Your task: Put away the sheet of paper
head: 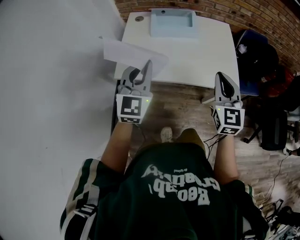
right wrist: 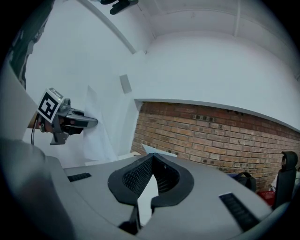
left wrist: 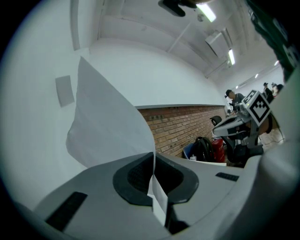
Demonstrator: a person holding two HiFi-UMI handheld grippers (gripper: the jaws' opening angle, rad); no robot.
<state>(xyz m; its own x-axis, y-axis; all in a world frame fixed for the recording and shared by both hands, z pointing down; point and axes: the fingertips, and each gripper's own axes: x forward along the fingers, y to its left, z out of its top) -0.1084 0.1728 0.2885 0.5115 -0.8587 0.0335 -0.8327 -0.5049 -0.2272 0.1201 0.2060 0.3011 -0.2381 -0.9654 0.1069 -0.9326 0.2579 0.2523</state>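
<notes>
Sheet of paper (head: 127, 53): thin, white, flat w/ a slight curl, held in the air over the near-left corner of the white table (head: 201, 54), one edge pinched in the left gripper (head: 148, 64). In the left gripper view the sheet fans up and to the left from the dark ribbed pads (left wrist: 136, 176); jaws closed flat on it. Right gripper (head: 220, 76) off to the right, apart from the sheet, grey jaws pressed together w/ nothing between. Smooth rect. table top, pale blue shallow tray (head: 172, 23) at far edge. Red brick wall (head: 262, 14) behind, wood plank floor (head: 183, 108) below
</notes>
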